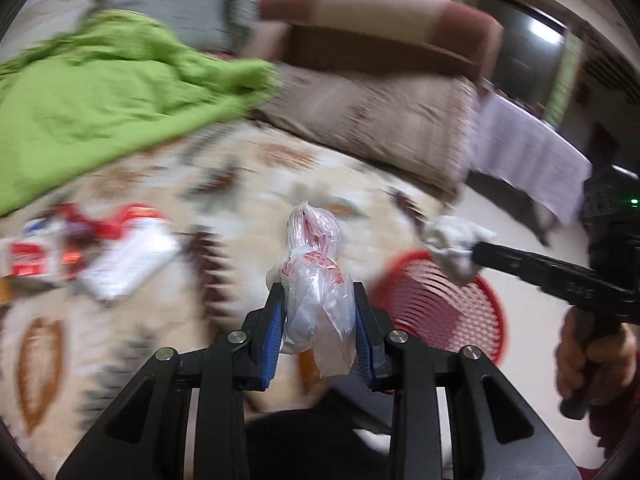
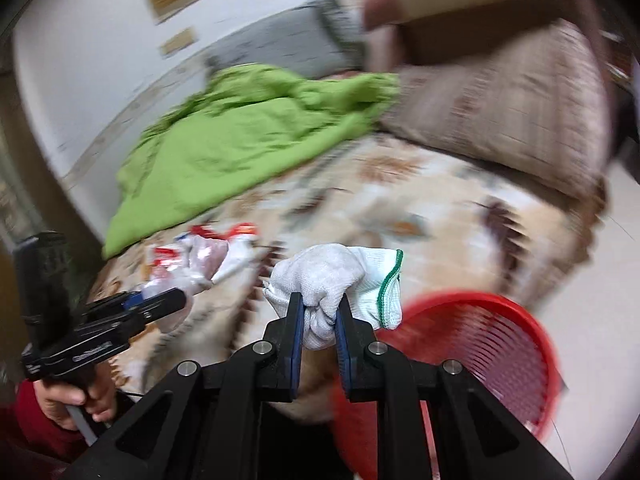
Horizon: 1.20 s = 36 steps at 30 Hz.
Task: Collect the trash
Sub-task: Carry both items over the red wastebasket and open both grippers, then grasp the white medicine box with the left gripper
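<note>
My left gripper (image 1: 319,290) is shut on a crumpled clear plastic bag (image 1: 316,280) with red print, held above the patterned bed cover. My right gripper (image 2: 319,300) is shut on a white knitted glove (image 2: 340,280) with a green cuff edge. In the left wrist view the right gripper (image 1: 474,254) enters from the right with the glove (image 1: 456,246) over the rim of a red slatted basket (image 1: 452,312). In the right wrist view the basket (image 2: 500,344) stands low on the right, beside the bed, and the left gripper (image 2: 176,302) with its bag (image 2: 192,276) shows at the left.
Red and white wrappers (image 1: 100,248) lie on the bed cover (image 1: 260,168) at the left. A green blanket (image 2: 240,140) is heaped behind, brown pillows (image 2: 500,112) at the back right. Pale floor (image 2: 600,240) lies to the right of the bed. A person's hand (image 1: 592,356) grips the right gripper's handle.
</note>
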{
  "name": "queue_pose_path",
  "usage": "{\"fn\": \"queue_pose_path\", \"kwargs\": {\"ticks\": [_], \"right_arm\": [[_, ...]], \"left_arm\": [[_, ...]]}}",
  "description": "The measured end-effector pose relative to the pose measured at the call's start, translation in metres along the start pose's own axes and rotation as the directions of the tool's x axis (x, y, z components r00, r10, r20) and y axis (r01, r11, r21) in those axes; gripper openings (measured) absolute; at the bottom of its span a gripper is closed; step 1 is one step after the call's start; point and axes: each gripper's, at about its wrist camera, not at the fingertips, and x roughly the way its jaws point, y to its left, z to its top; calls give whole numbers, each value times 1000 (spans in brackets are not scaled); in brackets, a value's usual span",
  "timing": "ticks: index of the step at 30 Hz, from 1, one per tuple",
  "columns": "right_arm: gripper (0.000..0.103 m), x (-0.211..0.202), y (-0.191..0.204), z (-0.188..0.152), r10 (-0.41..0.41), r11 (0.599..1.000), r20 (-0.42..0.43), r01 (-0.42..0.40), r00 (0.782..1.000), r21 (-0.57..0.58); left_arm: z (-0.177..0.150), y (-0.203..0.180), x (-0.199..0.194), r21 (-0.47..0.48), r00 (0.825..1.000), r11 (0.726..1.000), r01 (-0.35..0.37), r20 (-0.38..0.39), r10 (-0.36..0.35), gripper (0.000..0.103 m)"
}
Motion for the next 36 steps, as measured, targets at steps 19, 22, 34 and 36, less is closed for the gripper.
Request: {"fn": "queue_pose_path", "kwargs": {"ticks": [19,22,34,36], "right_arm": [[42,-13,-36,-6,-42,996,7,41,999,79],[46,11,-5,5,35,999,-7,-35,999,34],[52,84,77,19,177,980,-92,-184,980,-78],[52,88,75,17,175,981,-100,-183,979,-72]], "left_arm": [[4,-33,38,-6,991,995,104,-78,-105,54],[7,0,21,-47,999,998,34,-39,-36,56],[15,190,12,-169,974,960,-222,-80,212,66],[19,217,25,-192,981,963,-187,-94,172,66]]}}
